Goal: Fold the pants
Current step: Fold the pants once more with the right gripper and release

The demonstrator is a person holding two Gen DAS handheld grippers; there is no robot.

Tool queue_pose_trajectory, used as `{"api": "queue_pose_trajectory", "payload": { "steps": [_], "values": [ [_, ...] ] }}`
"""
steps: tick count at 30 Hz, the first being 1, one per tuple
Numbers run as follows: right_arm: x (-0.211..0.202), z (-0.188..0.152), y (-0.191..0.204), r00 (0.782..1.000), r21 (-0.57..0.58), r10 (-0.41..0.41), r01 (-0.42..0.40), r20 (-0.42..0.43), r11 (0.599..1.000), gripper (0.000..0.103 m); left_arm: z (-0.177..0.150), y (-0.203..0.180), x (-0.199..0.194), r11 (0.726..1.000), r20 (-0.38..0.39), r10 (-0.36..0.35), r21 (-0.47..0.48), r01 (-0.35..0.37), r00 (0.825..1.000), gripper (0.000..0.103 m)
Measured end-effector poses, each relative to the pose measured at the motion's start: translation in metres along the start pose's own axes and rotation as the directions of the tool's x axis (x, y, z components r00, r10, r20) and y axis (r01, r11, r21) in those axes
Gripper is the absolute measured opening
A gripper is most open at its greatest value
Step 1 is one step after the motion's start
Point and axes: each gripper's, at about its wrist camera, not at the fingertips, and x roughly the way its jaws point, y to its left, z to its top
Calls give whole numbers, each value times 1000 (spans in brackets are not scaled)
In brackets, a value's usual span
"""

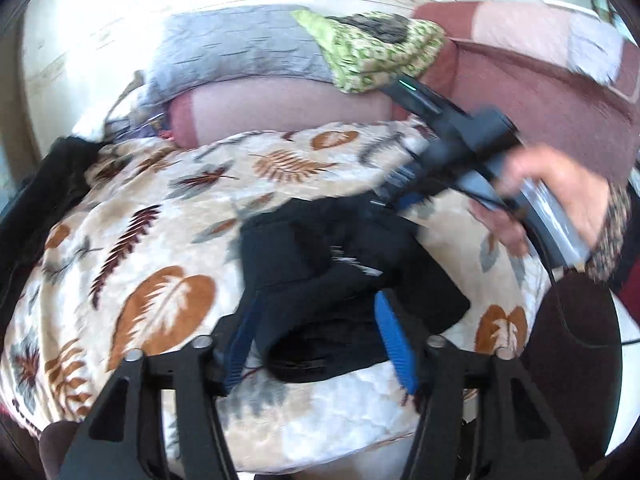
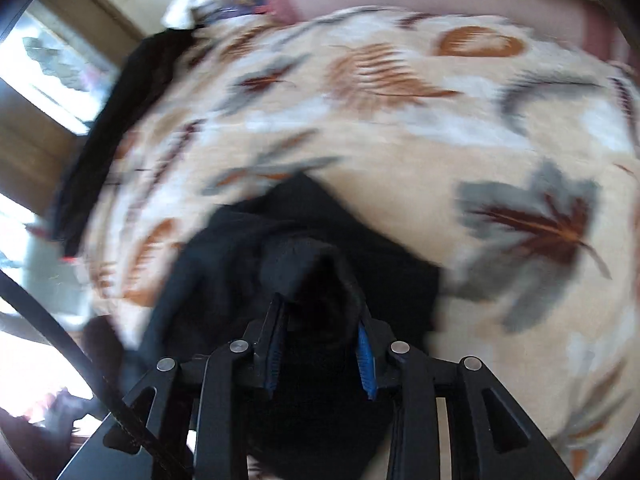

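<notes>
Lying bunched, black pants (image 1: pixel 344 264) show no clear long axis.

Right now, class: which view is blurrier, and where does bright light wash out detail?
Right wrist view: heaviest motion blur, smearing the leaf-print blanket; the window at left is blown out. Left wrist view: sharper, though the right gripper and hand streak; fisheye bends both.

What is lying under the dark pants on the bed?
The dark pants lie bunched on a leaf-patterned blanket, which shows all around them. What lies beneath that blanket is covered and cannot be seen.
</notes>
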Motion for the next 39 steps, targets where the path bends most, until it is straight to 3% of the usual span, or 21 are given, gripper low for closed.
{"api": "queue_pose_trajectory", "payload": {
  "steps": [3,6,9,14,16,18,19,21,22,28,34,39],
  "values": [
    [-9,-12,-17,994,14,-96,96,45,995,37,-2,24,-3,996,-9,47,-77,-48,999,69],
    [-36,-27,-25,972,57,-162,155,167,986,37,-3,51,4,983,-52,60,-169,-68,997,69],
    [-55,-41,-18,966,57,-64,51,252,997,39,-5,72,12,963,-96,60,-257,-83,994,69],
    [-40,-59,14,977,0,11,-11,211,1000,42,-8,89,11,942,-109,73,-320,-105,991,69],
    [-24,-65,27,983,9,-29,28,179,1000,52,-9,92,8,938,-106,85,-327,-115,991,69],
    [-12,-69,29,982,24,-68,65,178,998,55,-9,94,6,934,-105,92,-335,-123,990,69],
    [-9,-70,28,983,35,-64,58,175,998,53,-10,95,6,932,-108,94,-339,-126,990,69],
    [-8,-72,22,984,65,-3,-9,180,998,29,-11,98,6,927,-116,95,-352,-130,989,69],
    [-11,-73,18,982,81,36,-51,186,995,12,-11,99,7,924,-120,92,-360,-130,988,69],
    [-32,-86,1,960,157,96,-141,263,977,9,-10,102,12,915,-136,57,-389,-107,989,69],
    [-42,-105,-16,955,217,69,-136,289,967,9,6,79,30,950,-112,28,-307,-61,993,69],
    [-36,-115,-31,959,264,49,-126,279,956,8,-2,55,74,959,-200,-38,-281,-20,979,69]
  ]
}}
